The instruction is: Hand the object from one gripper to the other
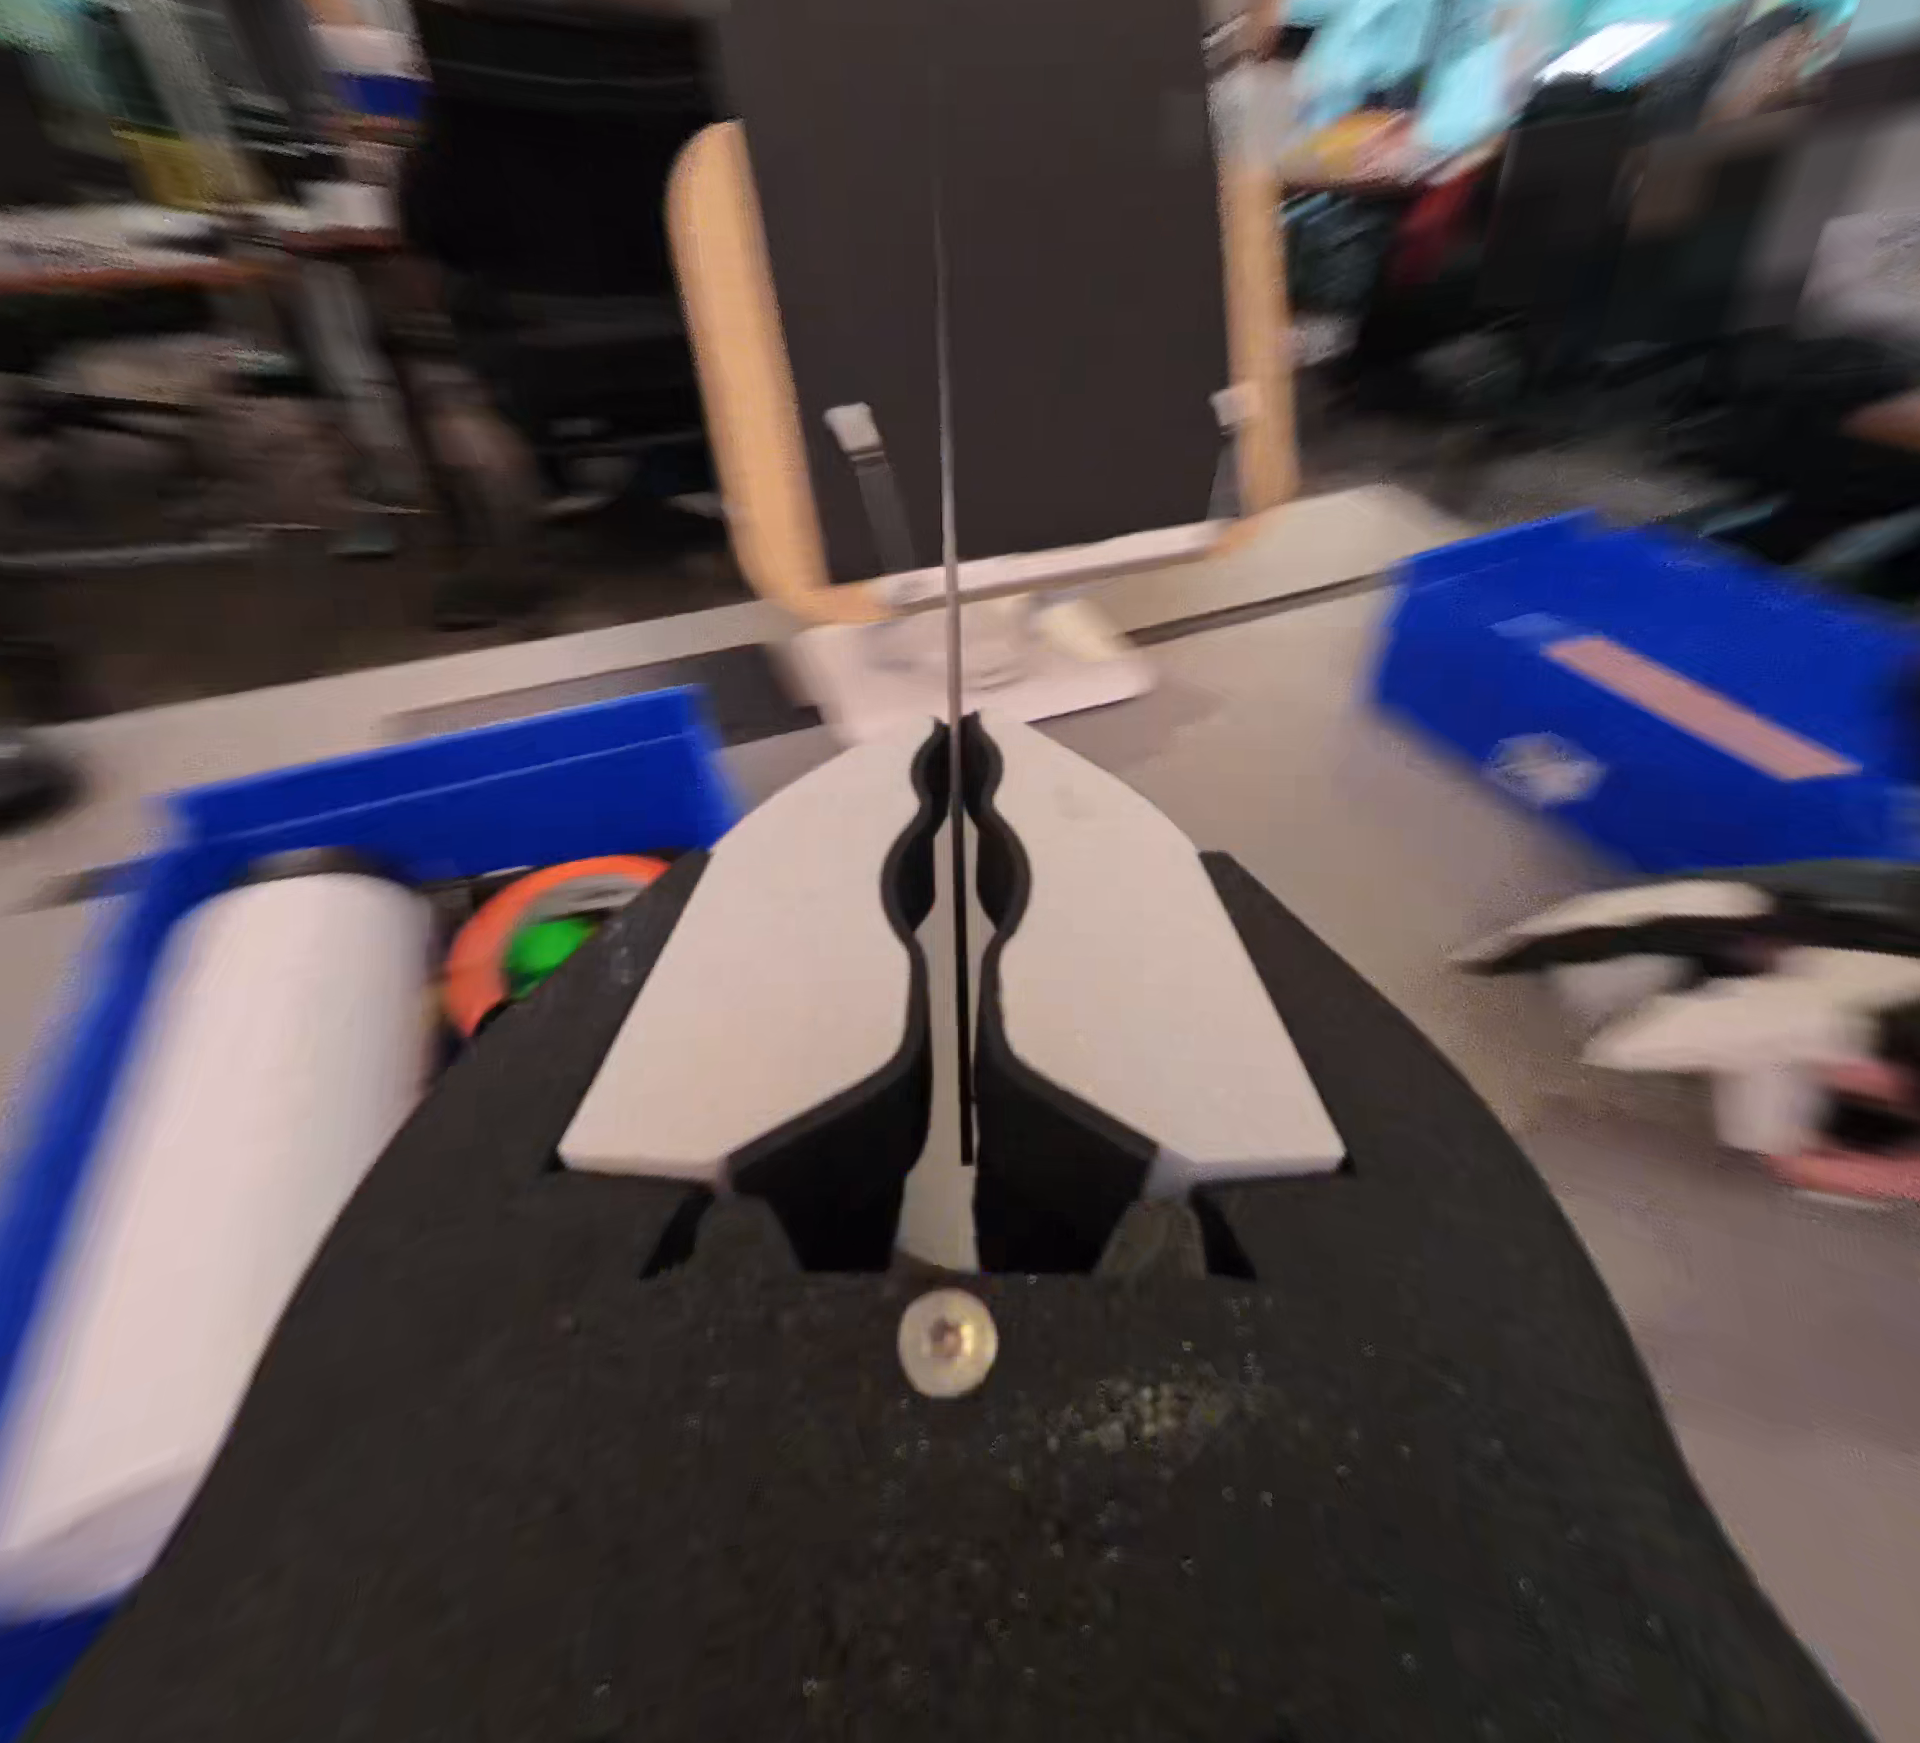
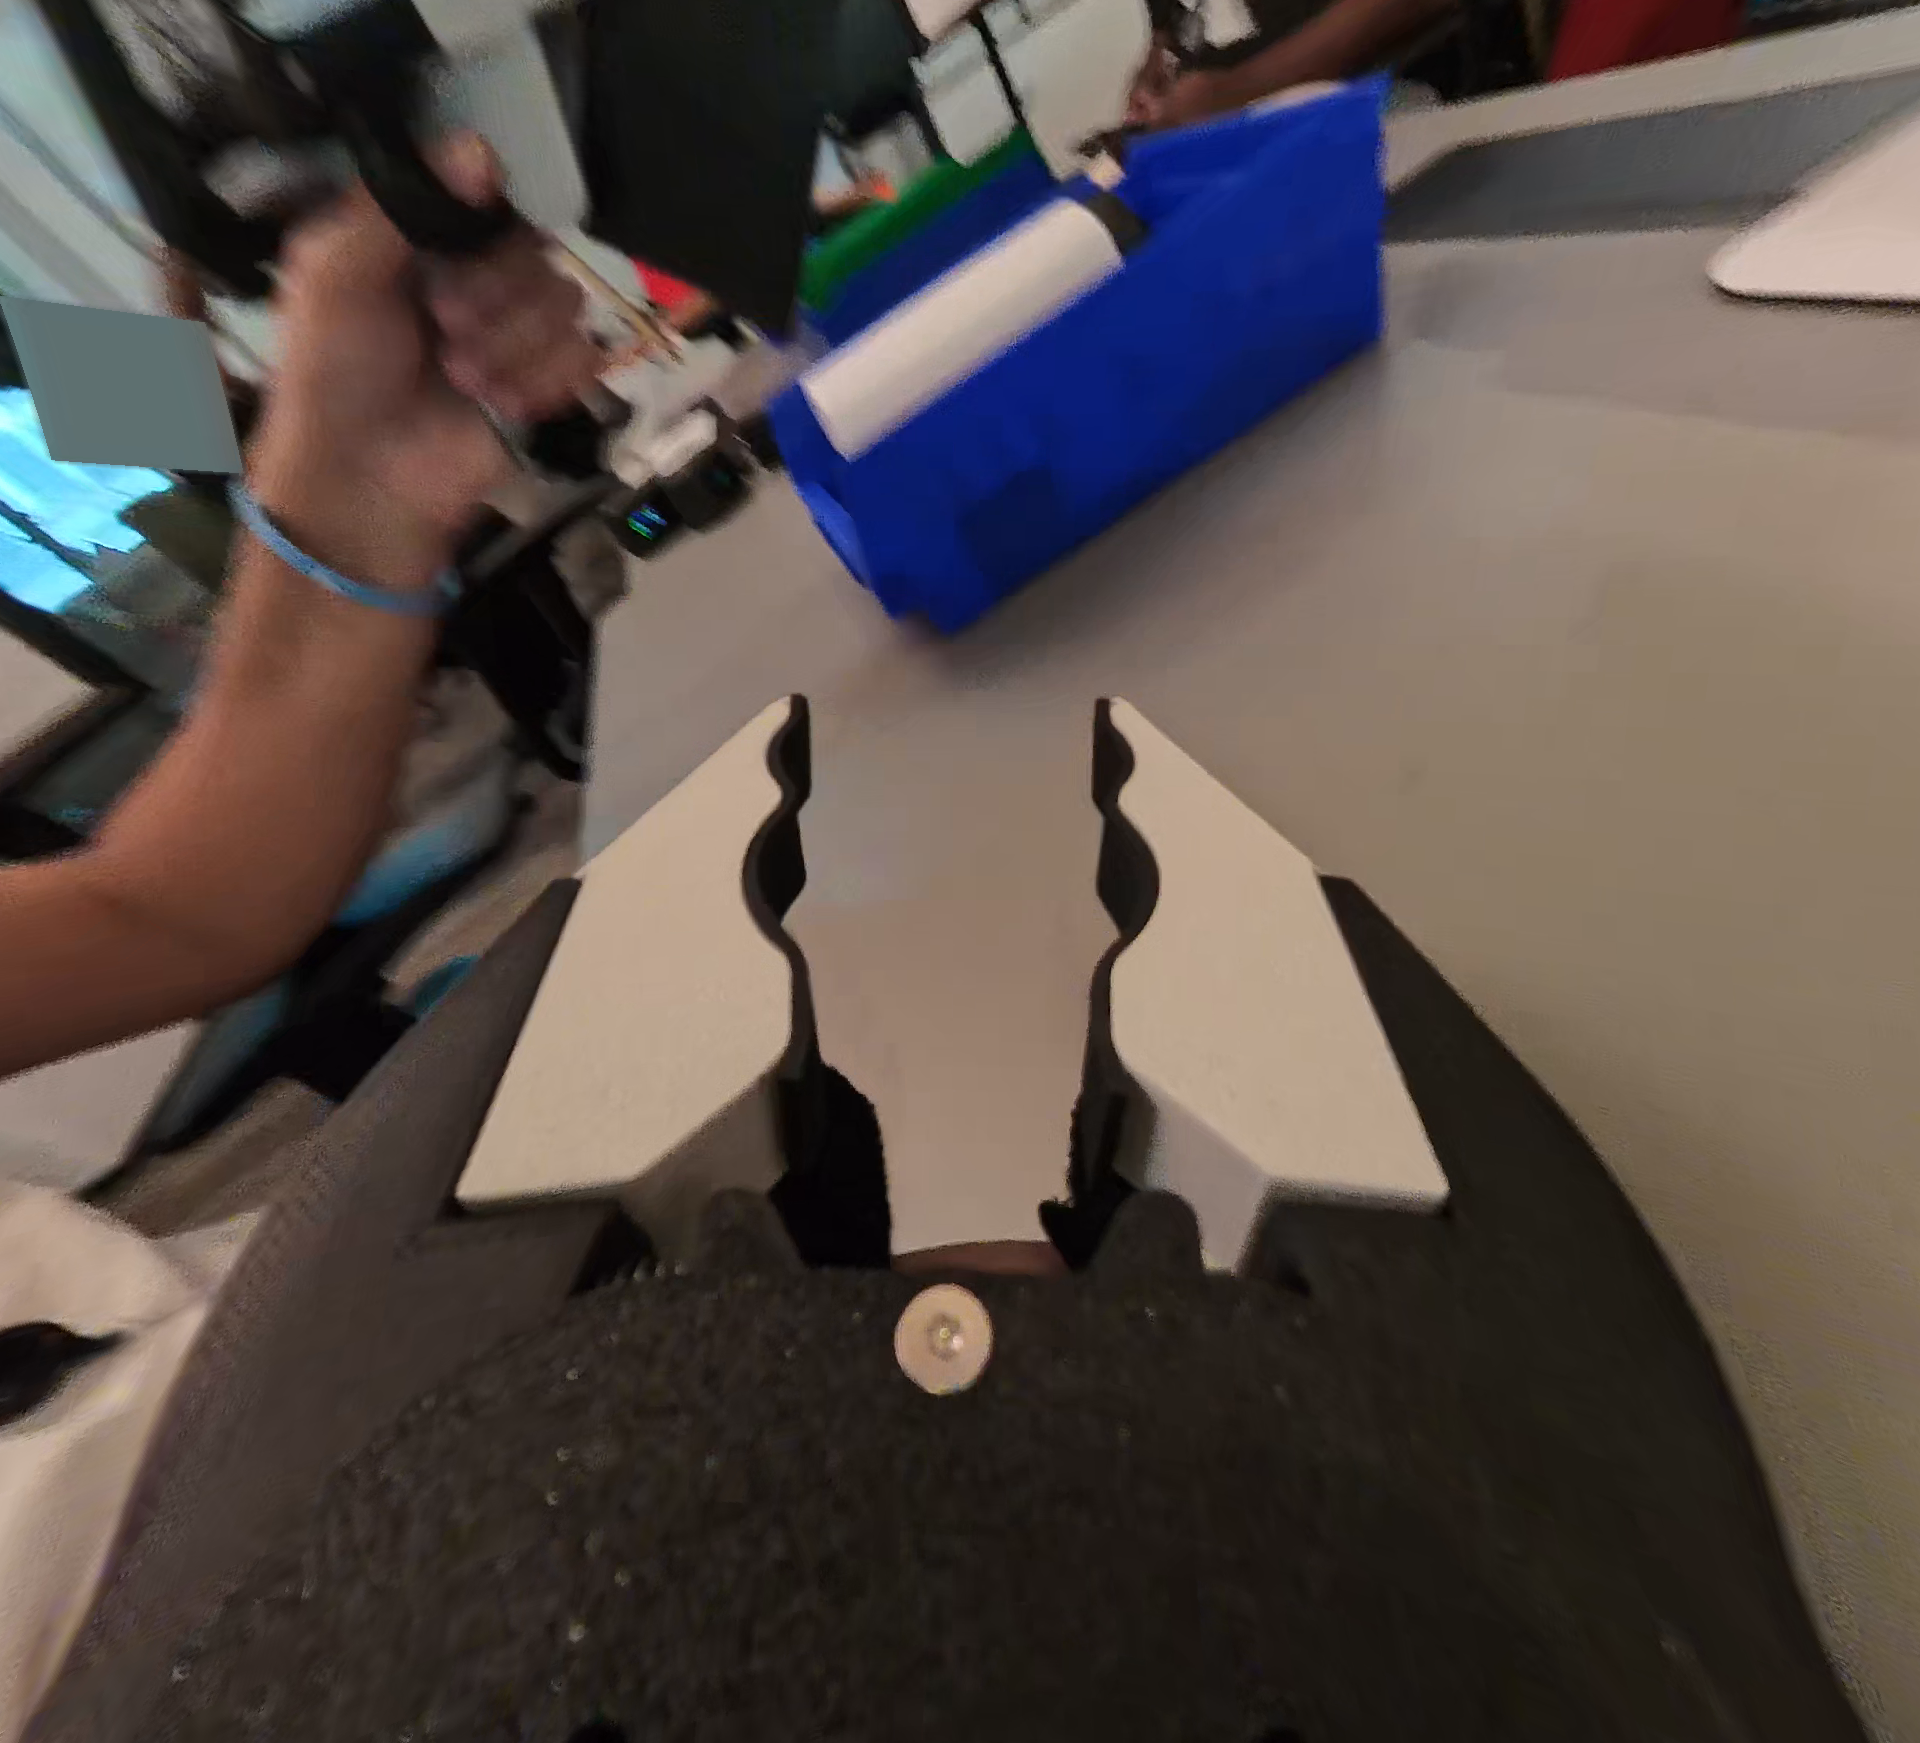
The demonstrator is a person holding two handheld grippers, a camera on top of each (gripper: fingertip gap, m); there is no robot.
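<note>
Left gripper (image 1: 958, 737) has its jaws pressed nearly together on a thin dark sheet (image 1: 943, 405), seen edge-on in the left wrist view as a fine line running up from between the fingers (image 1: 821, 945). In the right wrist view the same sheet (image 2: 707, 62) shows face-on as a flat black panel, up left, above the hand (image 2: 395, 384) that holds the left gripper; blur hides the exact clamp point there. Judged light, stiff enough to stand upright from one pinch, smooth-faced so it may slip or pivot; best taken on a free edge, well clear of the left jaws, flat faces against the pads. Right gripper (image 2: 951, 727) is wide open and empty, over bare grey table (image 2: 1455, 758), low and to the right of the sheet, well apart from it. A blue bin (image 2: 1143, 405) with a white roll (image 2: 966, 322) sits between. Handover not yet started; right must rise and swing left to reach the sheet.
</note>
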